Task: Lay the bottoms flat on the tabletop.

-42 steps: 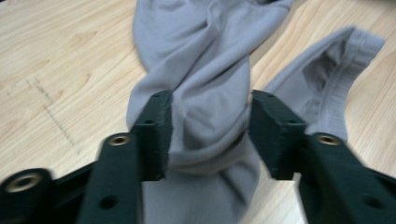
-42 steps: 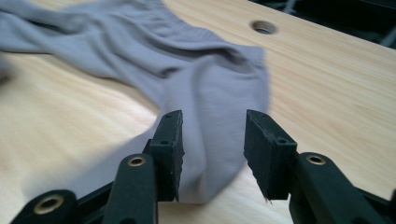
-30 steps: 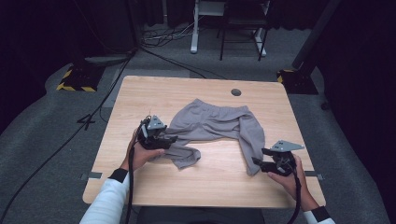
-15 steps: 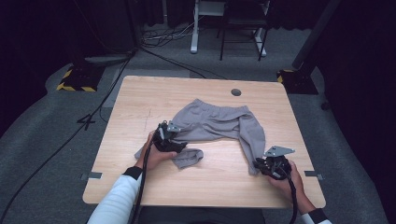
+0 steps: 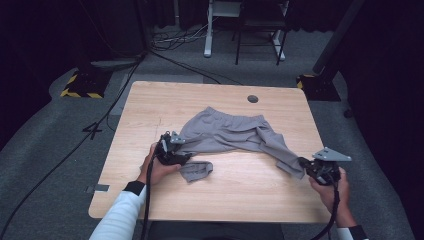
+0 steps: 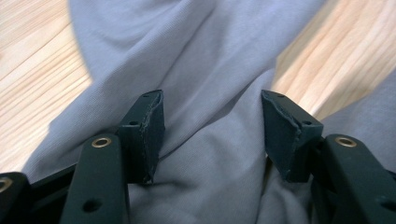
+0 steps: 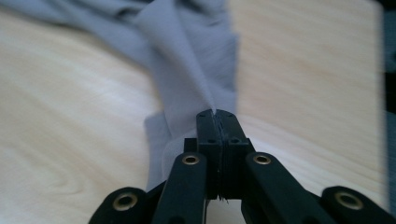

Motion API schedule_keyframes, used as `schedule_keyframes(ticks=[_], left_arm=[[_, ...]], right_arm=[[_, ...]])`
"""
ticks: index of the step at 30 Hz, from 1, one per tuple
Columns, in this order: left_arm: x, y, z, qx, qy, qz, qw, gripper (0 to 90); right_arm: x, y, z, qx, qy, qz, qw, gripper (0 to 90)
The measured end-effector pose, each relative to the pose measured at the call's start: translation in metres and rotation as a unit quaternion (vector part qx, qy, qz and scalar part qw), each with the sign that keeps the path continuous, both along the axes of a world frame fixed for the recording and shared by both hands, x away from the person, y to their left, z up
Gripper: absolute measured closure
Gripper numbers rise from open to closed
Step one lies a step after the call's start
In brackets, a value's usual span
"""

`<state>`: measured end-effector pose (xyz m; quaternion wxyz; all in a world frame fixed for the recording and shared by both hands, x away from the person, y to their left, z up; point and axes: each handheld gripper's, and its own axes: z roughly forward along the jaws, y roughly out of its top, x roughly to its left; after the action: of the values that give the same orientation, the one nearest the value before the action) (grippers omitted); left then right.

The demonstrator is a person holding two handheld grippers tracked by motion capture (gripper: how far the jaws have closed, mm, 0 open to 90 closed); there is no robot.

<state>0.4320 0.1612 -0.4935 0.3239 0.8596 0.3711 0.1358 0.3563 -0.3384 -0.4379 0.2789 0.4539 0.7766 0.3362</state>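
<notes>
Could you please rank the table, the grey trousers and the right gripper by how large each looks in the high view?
1. table, by far the largest.
2. grey trousers, spread across its middle.
3. right gripper, smallest, shut on a trouser leg end.

L hand-held gripper jaws apart, closing; R hand-held gripper clamped tight.

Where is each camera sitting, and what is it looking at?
High view: above the person's side, facing forward and down on the table; both forearms show.
Left gripper view: on the left gripper, looking along open fingers at grey pants.
Right gripper view: on the right gripper, pinching a pant leg.
All share the pants.
</notes>
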Motion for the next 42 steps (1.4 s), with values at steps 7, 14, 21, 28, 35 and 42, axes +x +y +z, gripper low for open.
schedule_keyframes(ticks=[7,14,21,28,35,42], left_arm=[[-0.017,0.015,0.002,0.012,0.007,0.007,0.9999,41.9],[-0.034,0.012,0.006,0.003,0.024,-0.034,0.9991,36.6],[-0.029,0.005,0.028,-0.038,-0.012,-0.039,0.9984,31.8],[-0.017,0.007,0.011,-0.036,0.016,-0.032,0.9987,30.2],[-0.021,-0.002,-0.001,-0.001,0.003,-0.032,0.9995,31.0],[-0.025,-0.016,-0.004,-0.011,-0.011,-0.008,0.9998,32.0]], right_arm=[[-0.012,-0.021,0.019,0.039,-0.025,0.018,0.9988,87.2],[-0.013,-0.004,0.018,0.069,0.028,0.149,0.986,64.4],[0.022,-0.006,-0.003,0.028,0.031,0.043,0.9982,48.3],[0.045,-0.016,-0.039,0.05,0.104,0.016,0.9932,40.2],[0.046,-0.002,-0.046,0.004,0.119,0.03,0.9925,66.9],[0.044,-0.001,-0.032,-0.009,0.078,0.023,0.9966,88.6]])
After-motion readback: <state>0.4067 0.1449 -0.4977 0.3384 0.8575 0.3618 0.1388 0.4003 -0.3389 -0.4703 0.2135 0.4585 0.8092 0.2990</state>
